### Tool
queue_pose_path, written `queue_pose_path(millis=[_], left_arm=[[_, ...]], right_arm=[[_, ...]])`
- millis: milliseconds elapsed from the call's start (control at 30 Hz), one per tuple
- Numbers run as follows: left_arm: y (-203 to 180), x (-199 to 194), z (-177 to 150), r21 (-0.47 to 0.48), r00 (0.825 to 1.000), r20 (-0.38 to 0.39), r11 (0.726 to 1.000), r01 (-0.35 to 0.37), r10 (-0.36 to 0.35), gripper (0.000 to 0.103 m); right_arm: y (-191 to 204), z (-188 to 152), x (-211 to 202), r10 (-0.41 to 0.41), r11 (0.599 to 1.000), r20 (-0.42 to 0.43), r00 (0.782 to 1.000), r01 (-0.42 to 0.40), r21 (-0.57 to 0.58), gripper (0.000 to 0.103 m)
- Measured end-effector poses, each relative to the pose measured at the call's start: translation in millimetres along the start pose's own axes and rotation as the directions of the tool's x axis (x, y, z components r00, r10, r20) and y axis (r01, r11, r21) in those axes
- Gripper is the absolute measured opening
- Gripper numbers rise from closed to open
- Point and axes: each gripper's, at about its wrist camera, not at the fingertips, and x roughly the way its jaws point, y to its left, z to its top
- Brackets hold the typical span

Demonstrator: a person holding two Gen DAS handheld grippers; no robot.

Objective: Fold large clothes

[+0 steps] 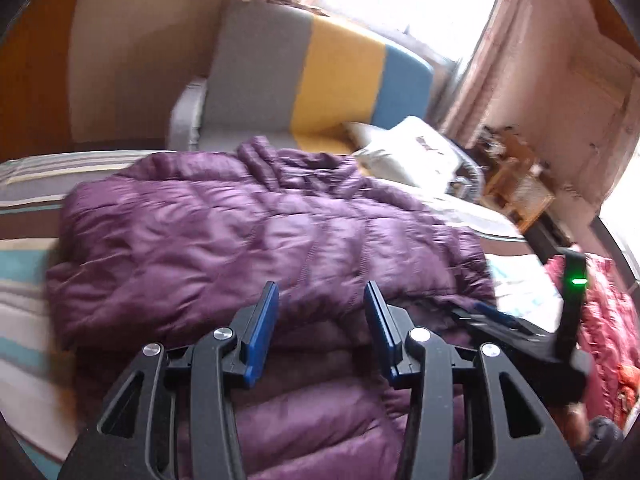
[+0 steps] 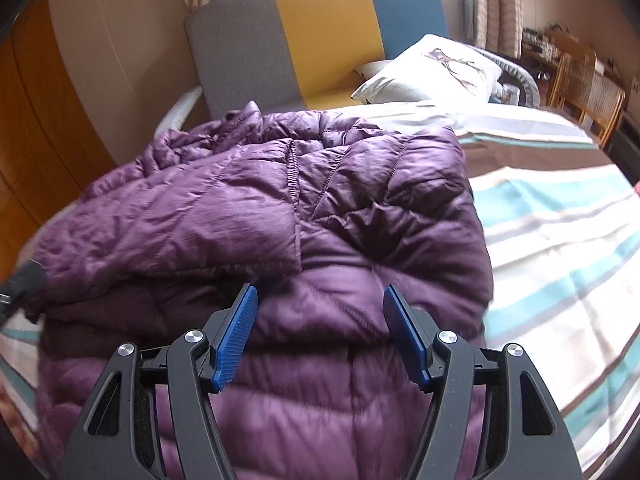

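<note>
- Basically, striped bed (image 2: 560,240) carries everything; headboard (image 2: 320,32) and pillow (image 2: 432,68) sit at the far end.
- Purple puffer jacket (image 2: 280,208) lies on the bed, part-folded: sleeve (image 2: 180,224) laid across the body, collar end bunched toward the headboard.
- Left gripper (image 1: 322,320) hovers over the near hem, jaws wide apart, holding nothing.
- Right gripper (image 2: 318,328) likewise: jaws spread, empty, above the jacket's near end.
- Risk: fabric looks slick and lofty; a shallow pinch probably grabs only the top layer, so the fold slides or springs back.
- Risk: uneven lift between grippers likely skews the fold and dislodges the sleeve.
</note>
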Motion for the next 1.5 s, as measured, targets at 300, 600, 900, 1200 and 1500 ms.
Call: queue_pose_path(millis=[300, 600, 900, 1200, 1500], left_arm=[[15, 1, -22, -0.023, 0.996, -0.023, 0.996, -0.087, 0.087, 0.043], [45, 12, -36, -0.085, 0.987, -0.083, 0.986, -0.142, 0.135, 0.043], [54, 17, -43, -0.109, 0.986, -0.092, 0.982, -0.152, 0.142, 0.043], [49, 14, -43, -0.095, 0.98, -0.105, 0.979, -0.18, 0.17, 0.043], [46, 6, -44, -0.09, 0.977, -0.096, 0.976, -0.199, 0.19, 0.048]], right_arm=[[-8, 1, -9, 0.314, 0.92, 0.012, 0.949, -0.308, 0.242, 0.066], [-7, 19, 36, 0.3, 0.872, -0.019, 0.954, -0.266, 0.412, 0.019], [-22, 15, 13, 0.201, 0.911, 0.042, 0.979, -0.203, 0.358, 0.0], [-48, 2, 10, 0.061, 0.927, 0.021, 0.998, -0.065, 0.369, 0.0], [-55, -4, 8, 0.025, 0.94, -0.009, 1.0, -0.02, 0.341, 0.0]])
